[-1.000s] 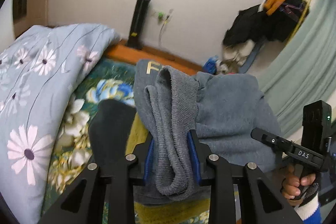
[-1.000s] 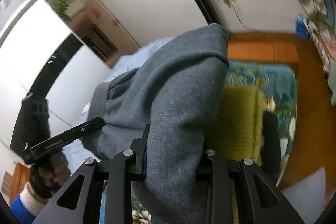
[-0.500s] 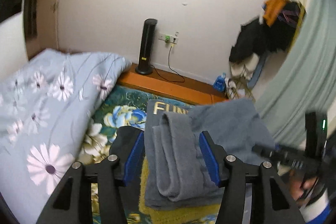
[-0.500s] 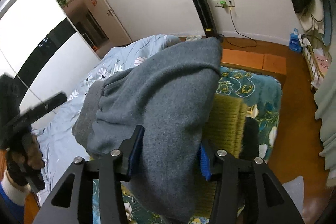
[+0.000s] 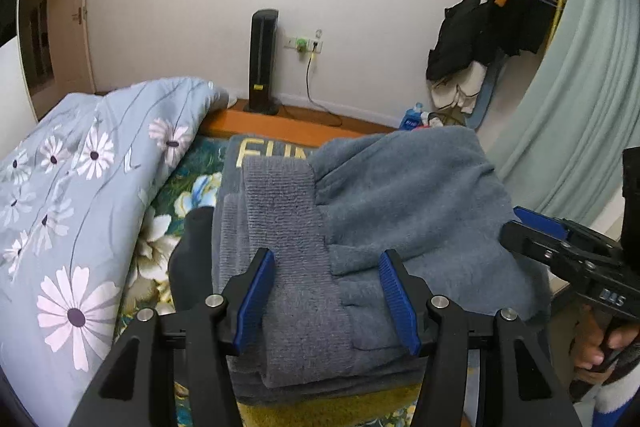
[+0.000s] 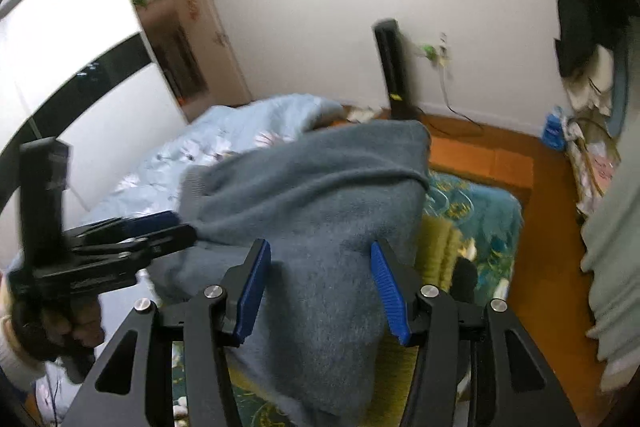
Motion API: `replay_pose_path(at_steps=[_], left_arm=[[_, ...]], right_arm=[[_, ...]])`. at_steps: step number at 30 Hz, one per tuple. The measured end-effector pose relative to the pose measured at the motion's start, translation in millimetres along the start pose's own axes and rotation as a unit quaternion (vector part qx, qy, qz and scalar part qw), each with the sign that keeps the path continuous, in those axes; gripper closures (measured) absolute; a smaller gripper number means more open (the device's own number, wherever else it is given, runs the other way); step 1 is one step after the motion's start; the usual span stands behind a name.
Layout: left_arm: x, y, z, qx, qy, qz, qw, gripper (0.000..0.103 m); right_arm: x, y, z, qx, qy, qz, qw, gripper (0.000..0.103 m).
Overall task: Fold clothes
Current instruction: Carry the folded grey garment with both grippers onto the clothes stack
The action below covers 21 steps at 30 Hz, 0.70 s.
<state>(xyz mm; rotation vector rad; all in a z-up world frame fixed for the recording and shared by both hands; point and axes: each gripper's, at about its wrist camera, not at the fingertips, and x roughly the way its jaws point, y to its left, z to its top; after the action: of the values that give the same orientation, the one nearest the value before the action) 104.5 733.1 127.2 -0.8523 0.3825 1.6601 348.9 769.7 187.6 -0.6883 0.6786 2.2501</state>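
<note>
A folded grey sweater (image 5: 392, 211) with gold letters lies on a stack with a yellow garment (image 5: 320, 411) and a black garment (image 5: 188, 259) under it, on the bed. My left gripper (image 5: 330, 301) is open, its blue pads apart on either side of the ribbed hem, not pinching it. My right gripper (image 6: 320, 291) is also open over the sweater (image 6: 320, 211), with cloth lying between the spread pads. The yellow garment (image 6: 436, 251) shows at the sweater's right edge. Each view shows the other gripper at the edge: the right one (image 5: 532, 231) and the left one (image 6: 160, 227), each held by a hand.
A blue quilt with daisies (image 5: 68, 195) is heaped on the left of the bed, over a floral sheet (image 5: 192, 187). A black tower (image 5: 262, 59) stands by the wall socket. Clothes (image 5: 488, 27) hang at the right, beside a pale green curtain (image 5: 580, 99). A white wardrobe (image 6: 80, 67) stands at the left.
Both grippers were shut on the grey sweater a second ago and have opened. The sweater has dropped and settled flatter on the stack, and both grippers have drawn back a little.
</note>
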Motion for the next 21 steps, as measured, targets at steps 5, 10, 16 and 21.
replay_pose_path(at_steps=[5,10,16,21], left_arm=[[0.8,-5.5,0.4,0.007,-0.002,0.004,1.0,0.044],[19.3,-14.7,-3.6,0.04,0.029,0.032,0.9983,0.044],[44.2,-15.0,-2.3,0.055,0.04,0.05,0.9964,0.044],[57.4,-11.7,2.6,0.049,0.048,0.059,0.9959,0.044]], right_arm=[[14.8,-11.7,0.4,0.021,0.012,-0.007,1.0,0.049],[26.8,-22.3,0.7,0.038,0.021,-0.013,0.999,0.049],[41.2,-35.0,1.0,0.058,0.033,-0.02,0.998,0.049],[50.9,-35.2,3.1,0.058,0.038,-0.031,0.997,0.049]])
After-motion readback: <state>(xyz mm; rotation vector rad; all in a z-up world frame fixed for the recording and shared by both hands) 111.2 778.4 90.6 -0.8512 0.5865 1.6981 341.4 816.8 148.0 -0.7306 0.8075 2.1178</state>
